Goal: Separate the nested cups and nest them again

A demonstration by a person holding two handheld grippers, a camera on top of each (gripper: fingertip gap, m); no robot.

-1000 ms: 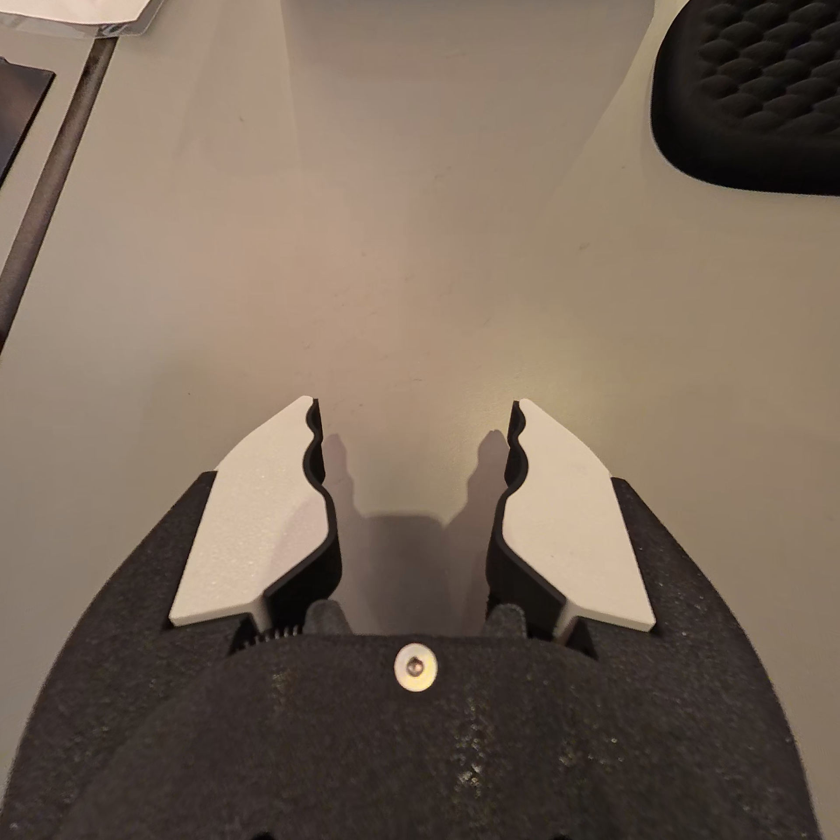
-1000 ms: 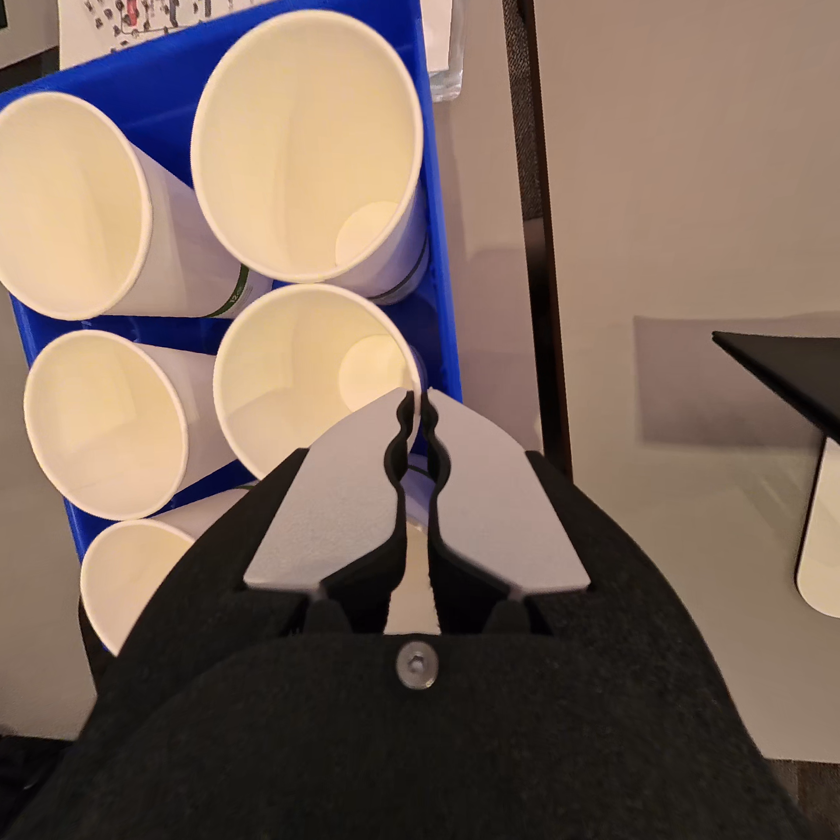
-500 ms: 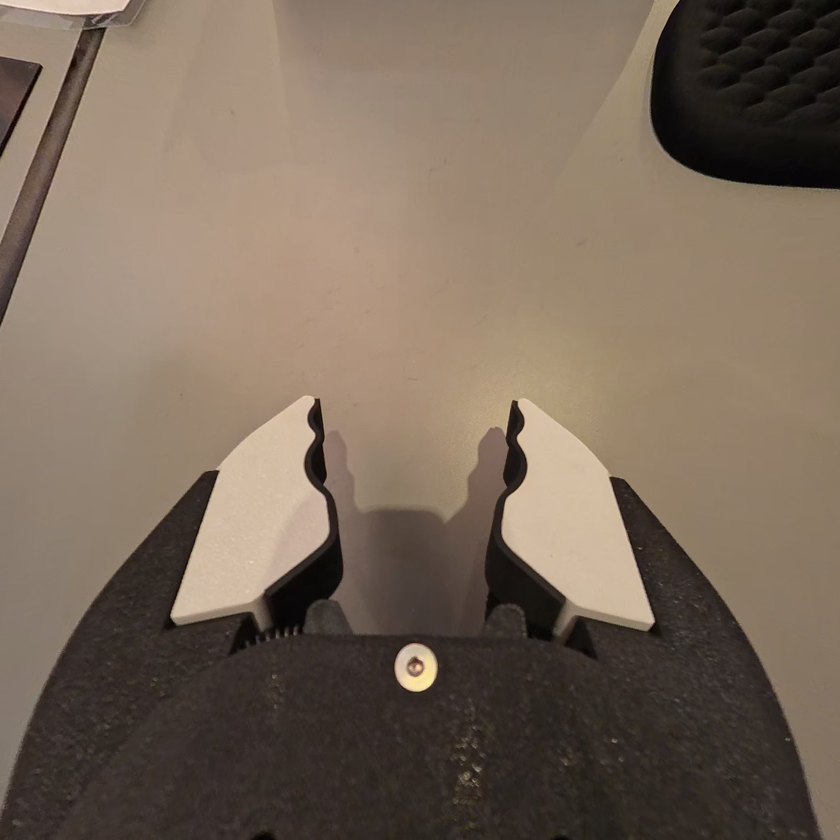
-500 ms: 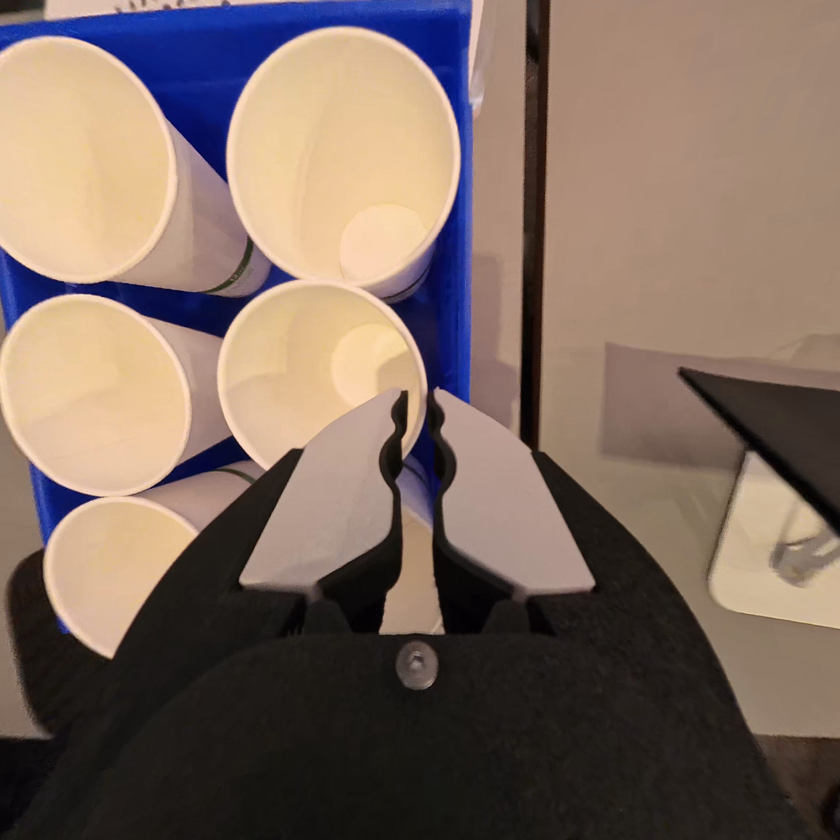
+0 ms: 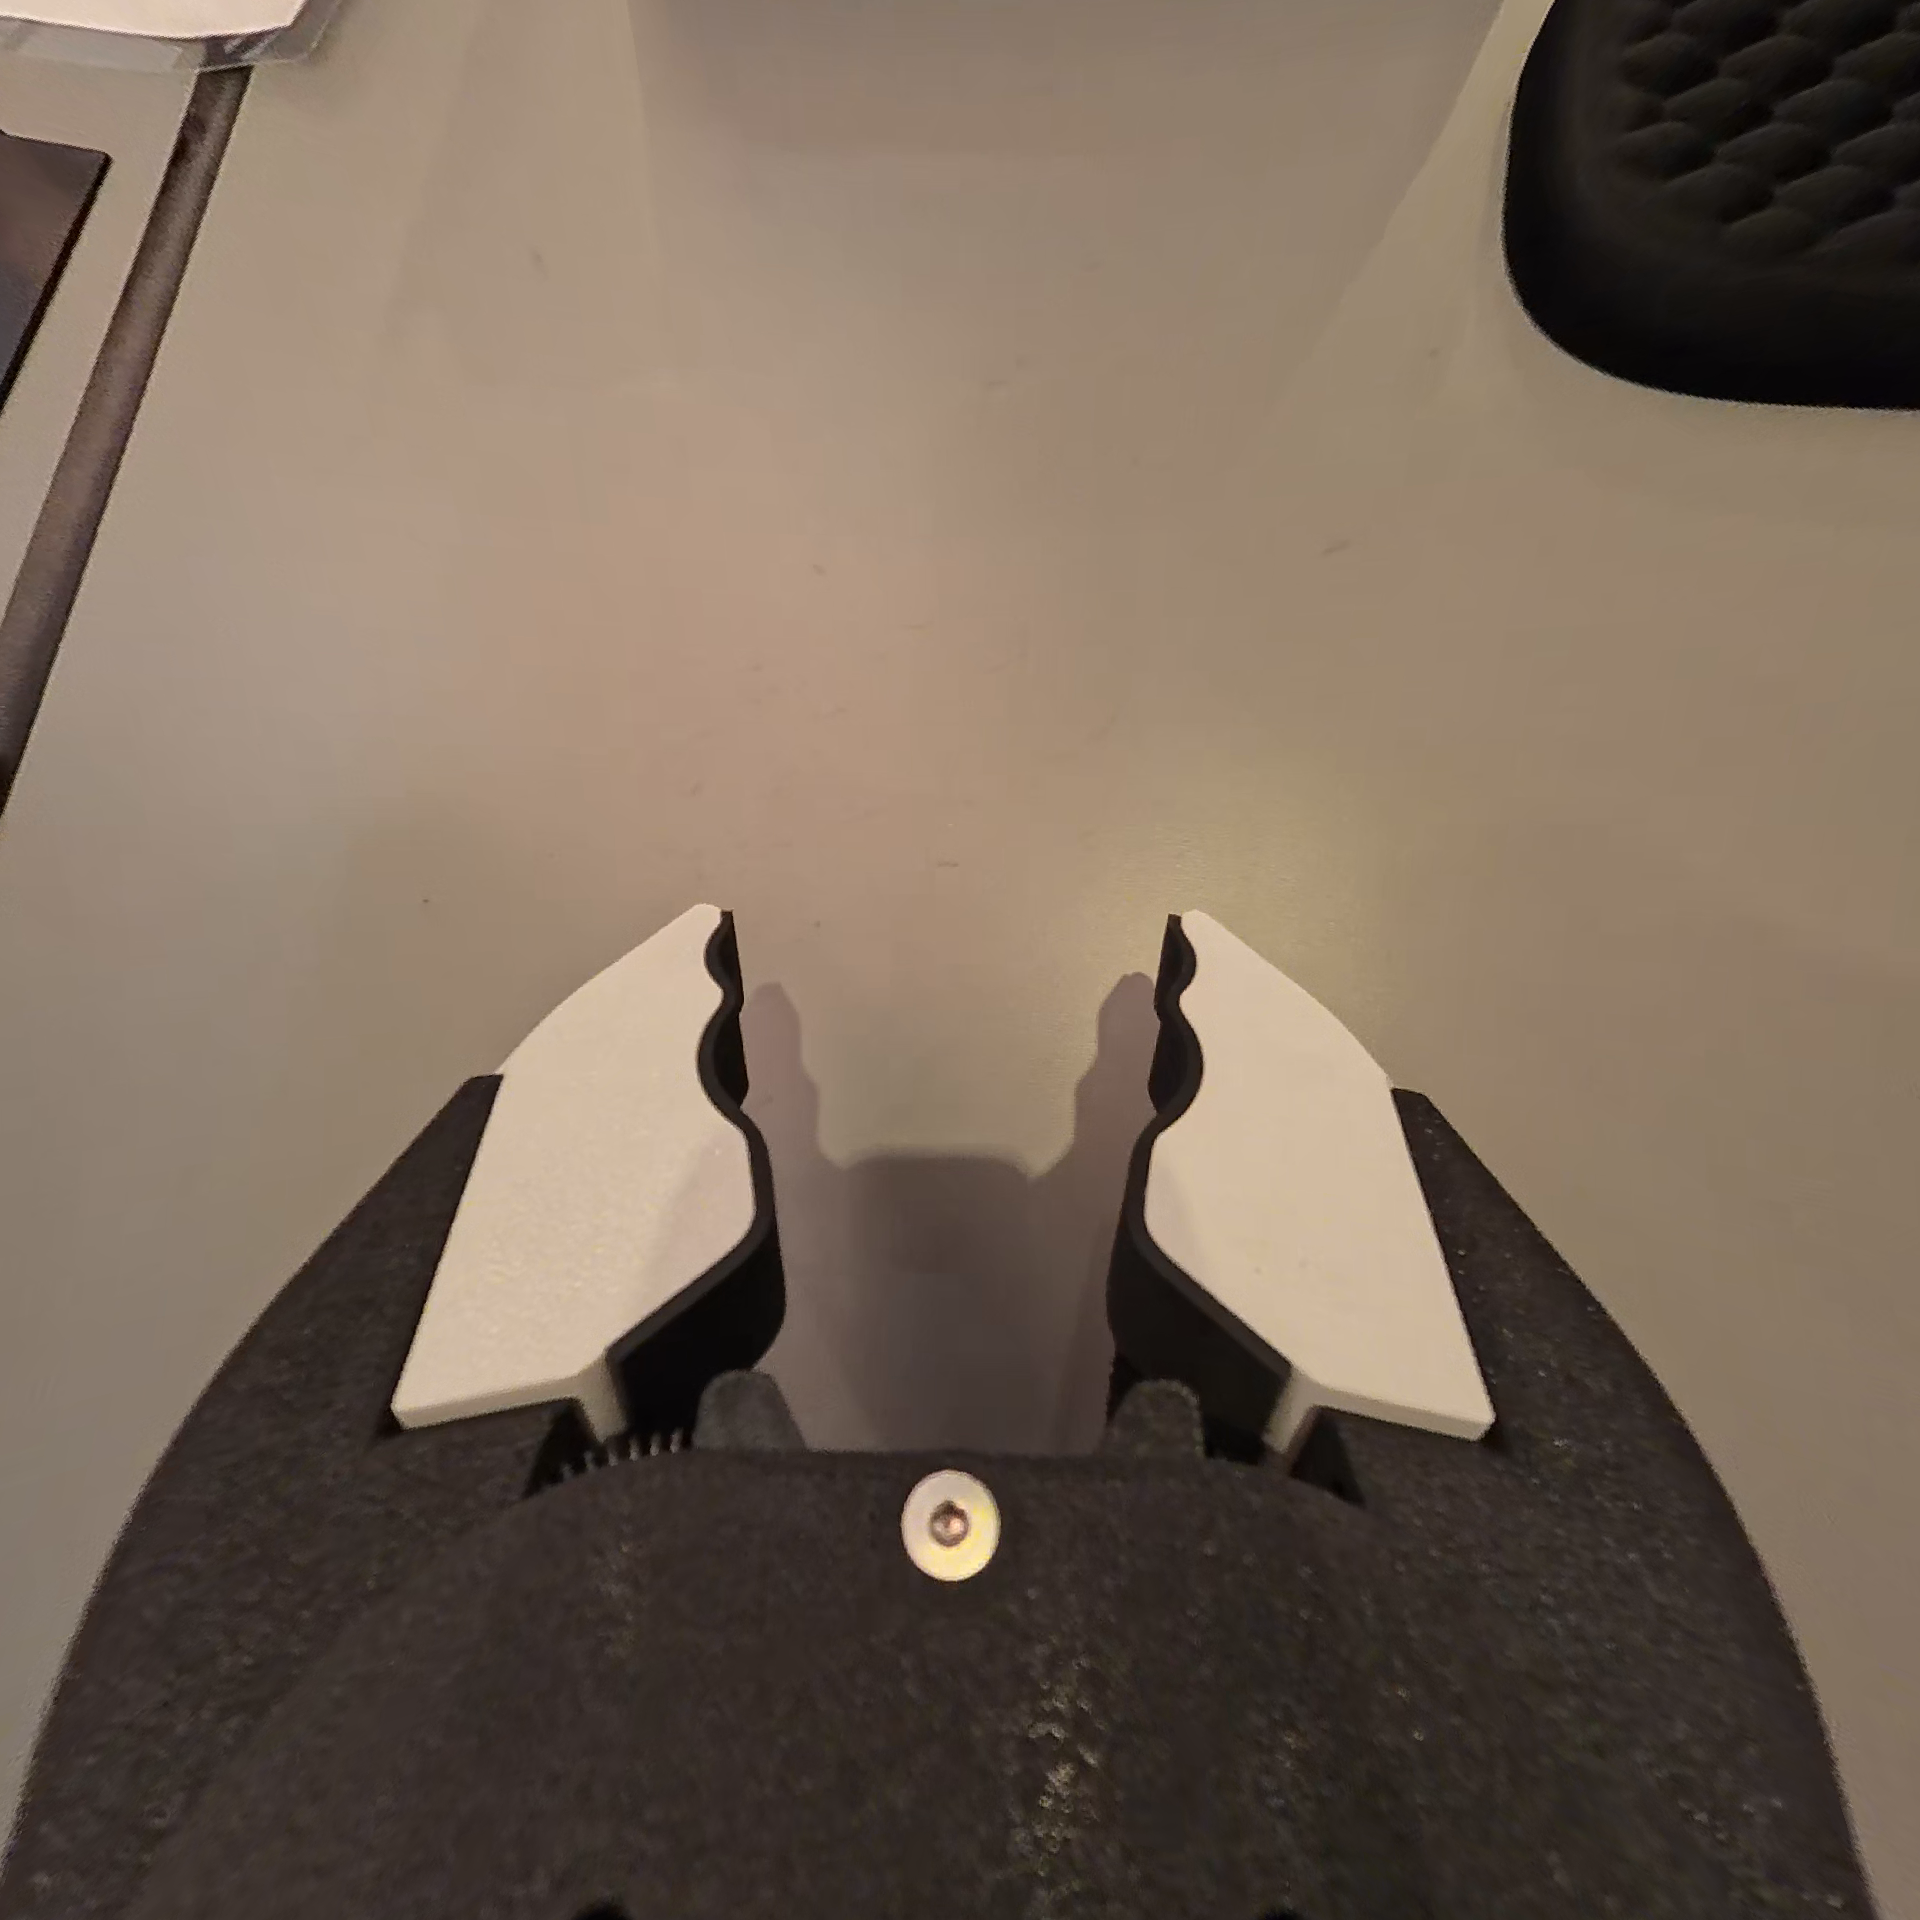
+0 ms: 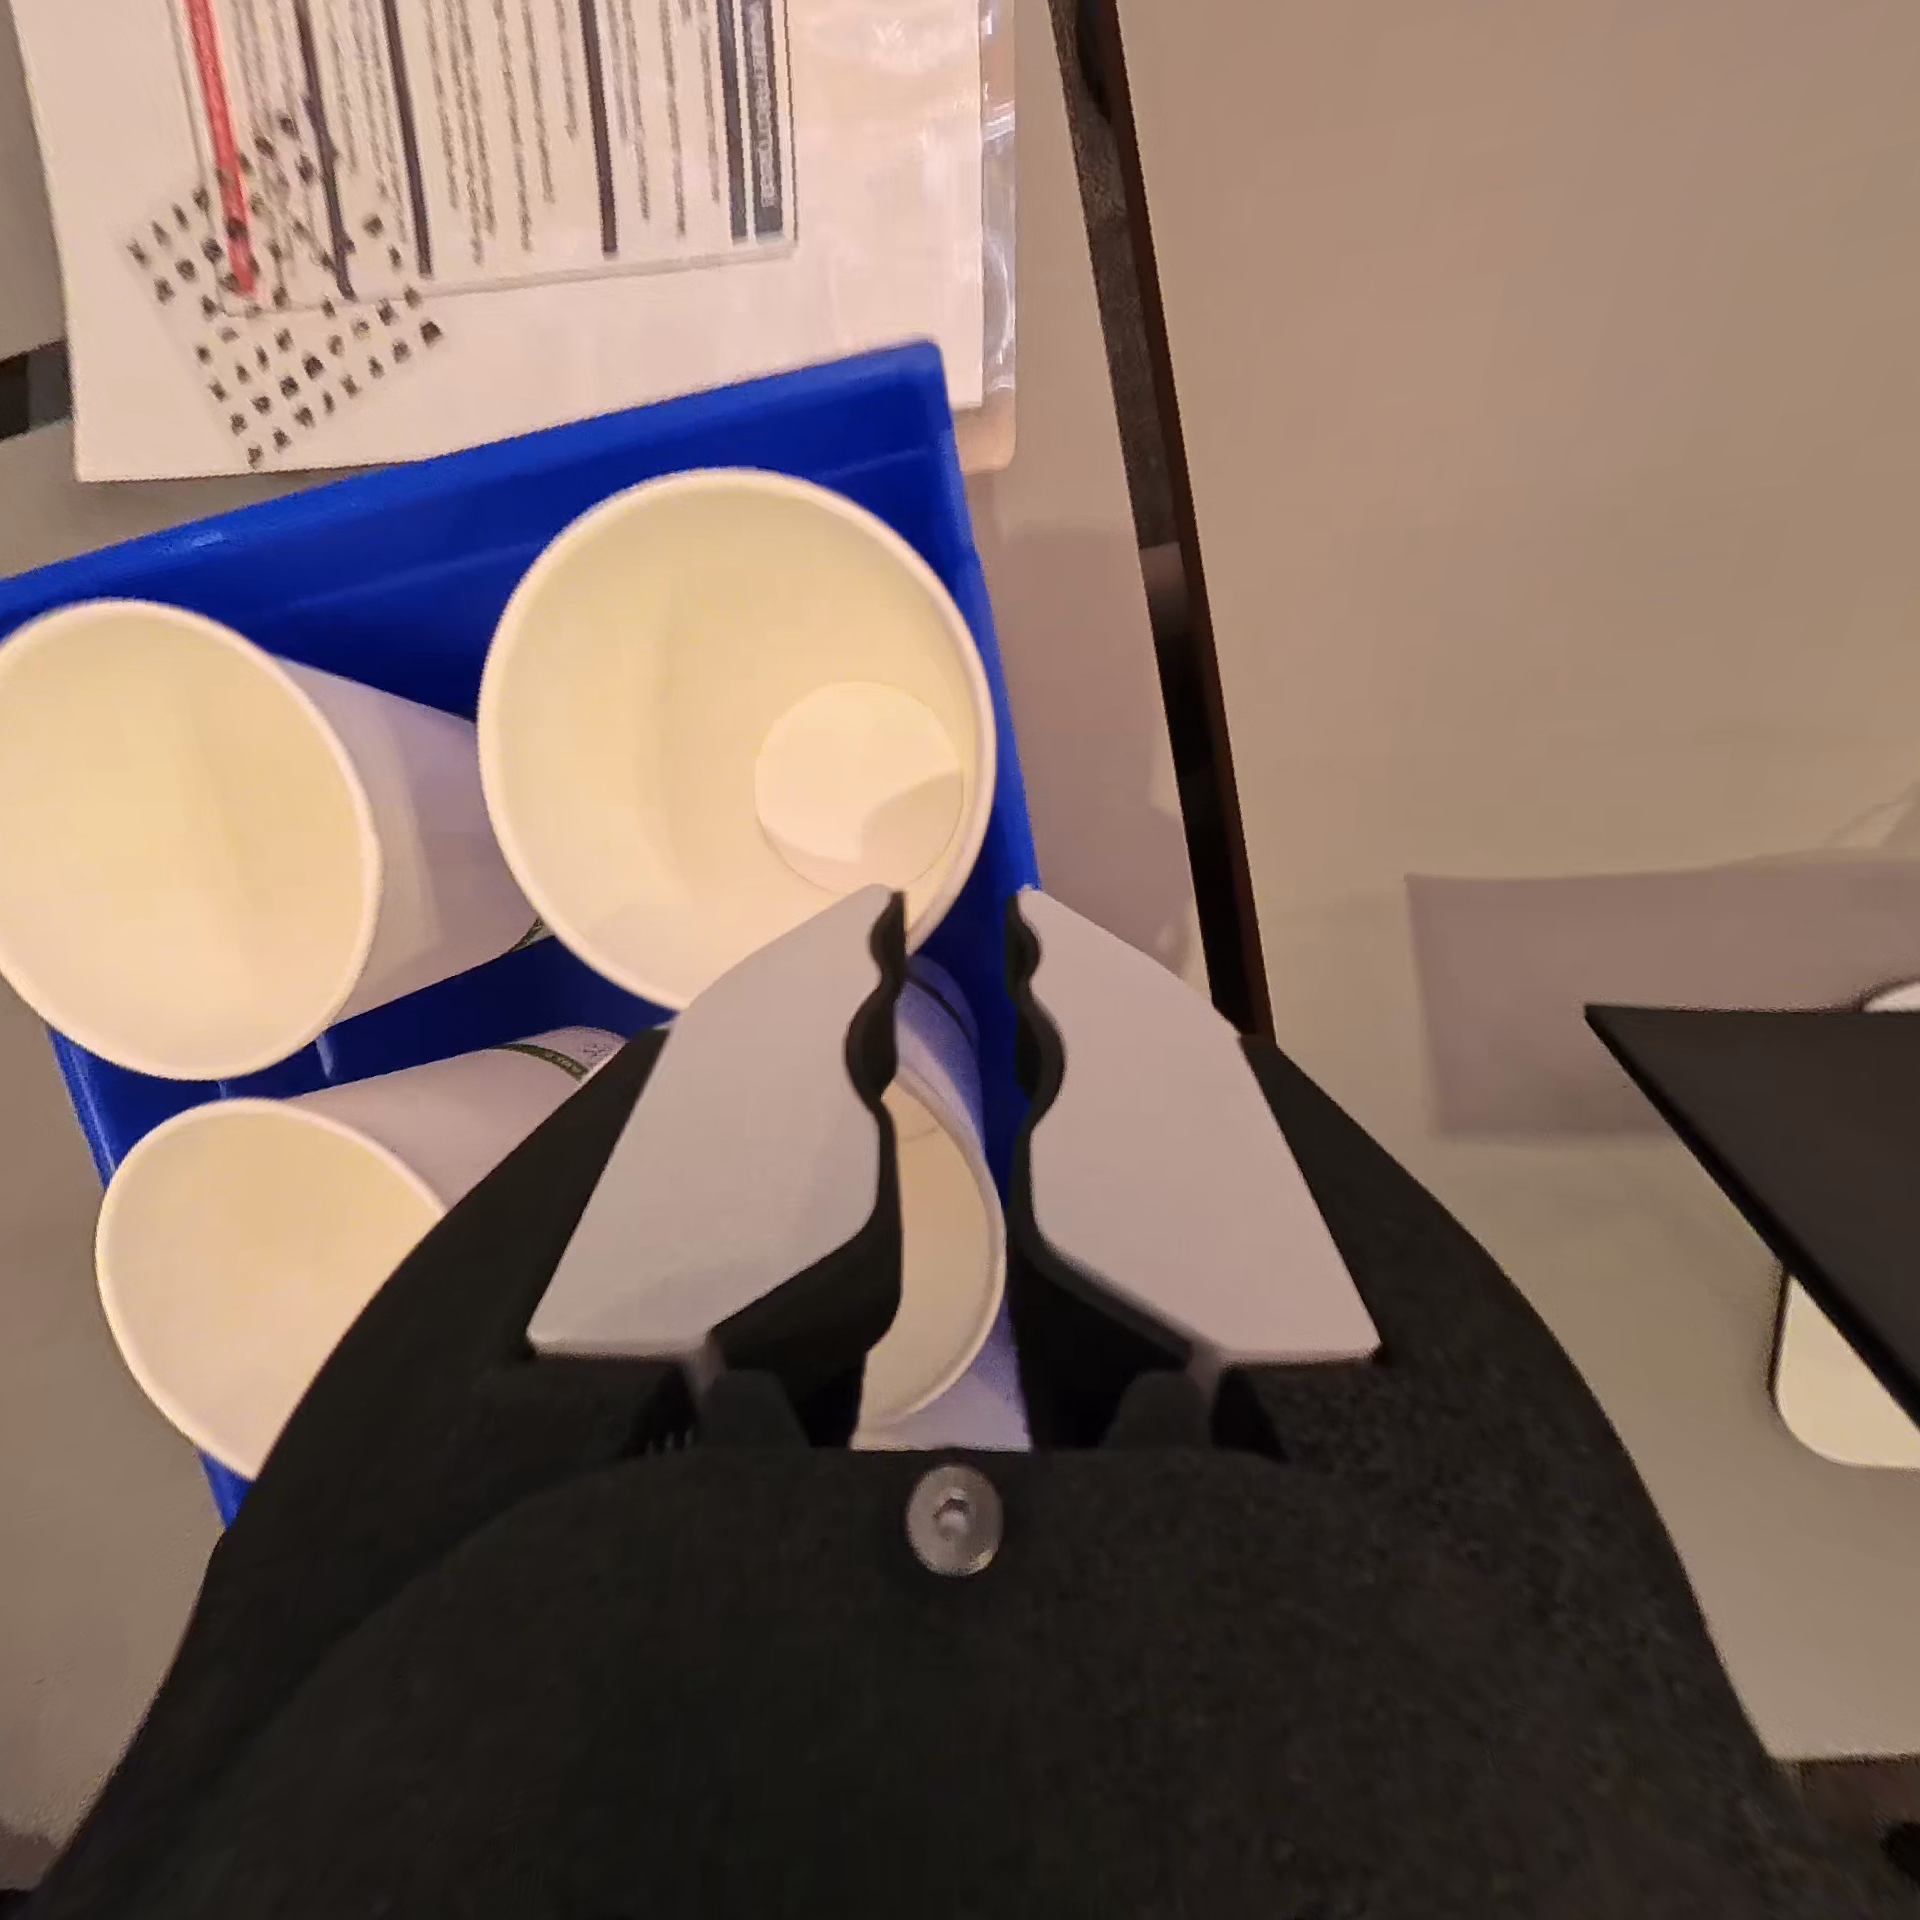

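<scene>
While L gripper gapes over bare table; R gripper part-spread astride cup rim in blue bin.

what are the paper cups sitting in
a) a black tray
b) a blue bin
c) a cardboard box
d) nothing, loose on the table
b) The white cups lie tilted inside a blue bin, its wall showing behind and between them.
</scene>
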